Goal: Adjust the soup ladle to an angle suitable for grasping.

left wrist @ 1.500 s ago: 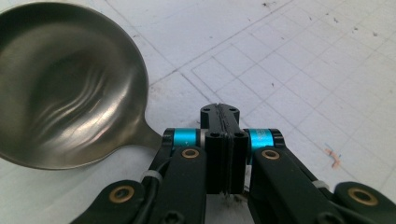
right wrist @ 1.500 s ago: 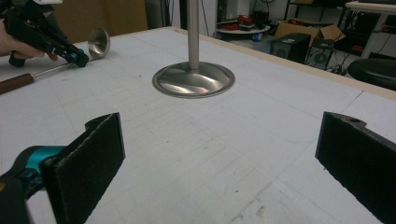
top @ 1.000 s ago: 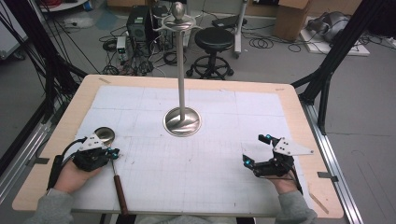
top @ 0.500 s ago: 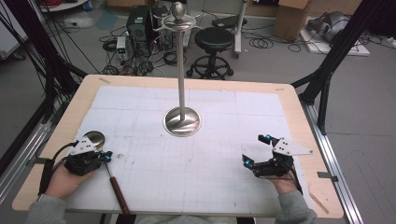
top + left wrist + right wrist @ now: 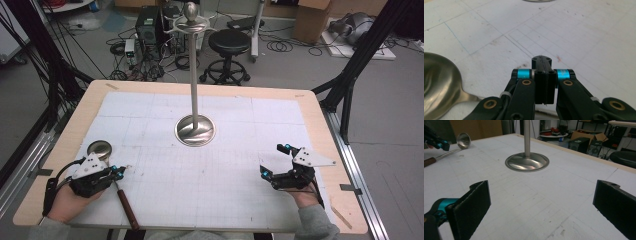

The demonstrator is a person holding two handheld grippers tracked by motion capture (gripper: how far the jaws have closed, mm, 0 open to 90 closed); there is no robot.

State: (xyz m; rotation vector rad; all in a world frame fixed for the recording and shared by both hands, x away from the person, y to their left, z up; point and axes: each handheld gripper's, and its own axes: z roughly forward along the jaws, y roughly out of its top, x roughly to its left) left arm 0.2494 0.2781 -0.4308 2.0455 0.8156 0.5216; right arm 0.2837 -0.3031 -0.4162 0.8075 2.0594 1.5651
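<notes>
A steel ladle (image 5: 99, 148) with a dark wooden handle lies near the table's front left corner, bowl away from me. Its bowl (image 5: 439, 85) shows big at the left of the left gripper view, and its thin stem runs under that gripper. My left gripper (image 5: 121, 171) is shut, pads pressed together (image 5: 541, 60) with nothing visible between them. My right gripper (image 5: 274, 160) rests near the front right, jaws wide open (image 5: 544, 202) and empty. A tall metal stand (image 5: 195, 131) with a round base and hooks on top rises mid-table (image 5: 527, 162).
A white gridded mat (image 5: 225, 190) covers the wooden table (image 5: 310, 100). From the right gripper view the ladle (image 5: 464, 140) and left gripper (image 5: 436, 142) sit far off at upper left. Beyond the table's far edge are a stool (image 5: 228, 42), cables and boxes.
My left hand and its shut gripper have moved left and toward the near edge. The ladle's bowl has shifted slightly left and its handle has swung a little. The right hand has stayed put.
</notes>
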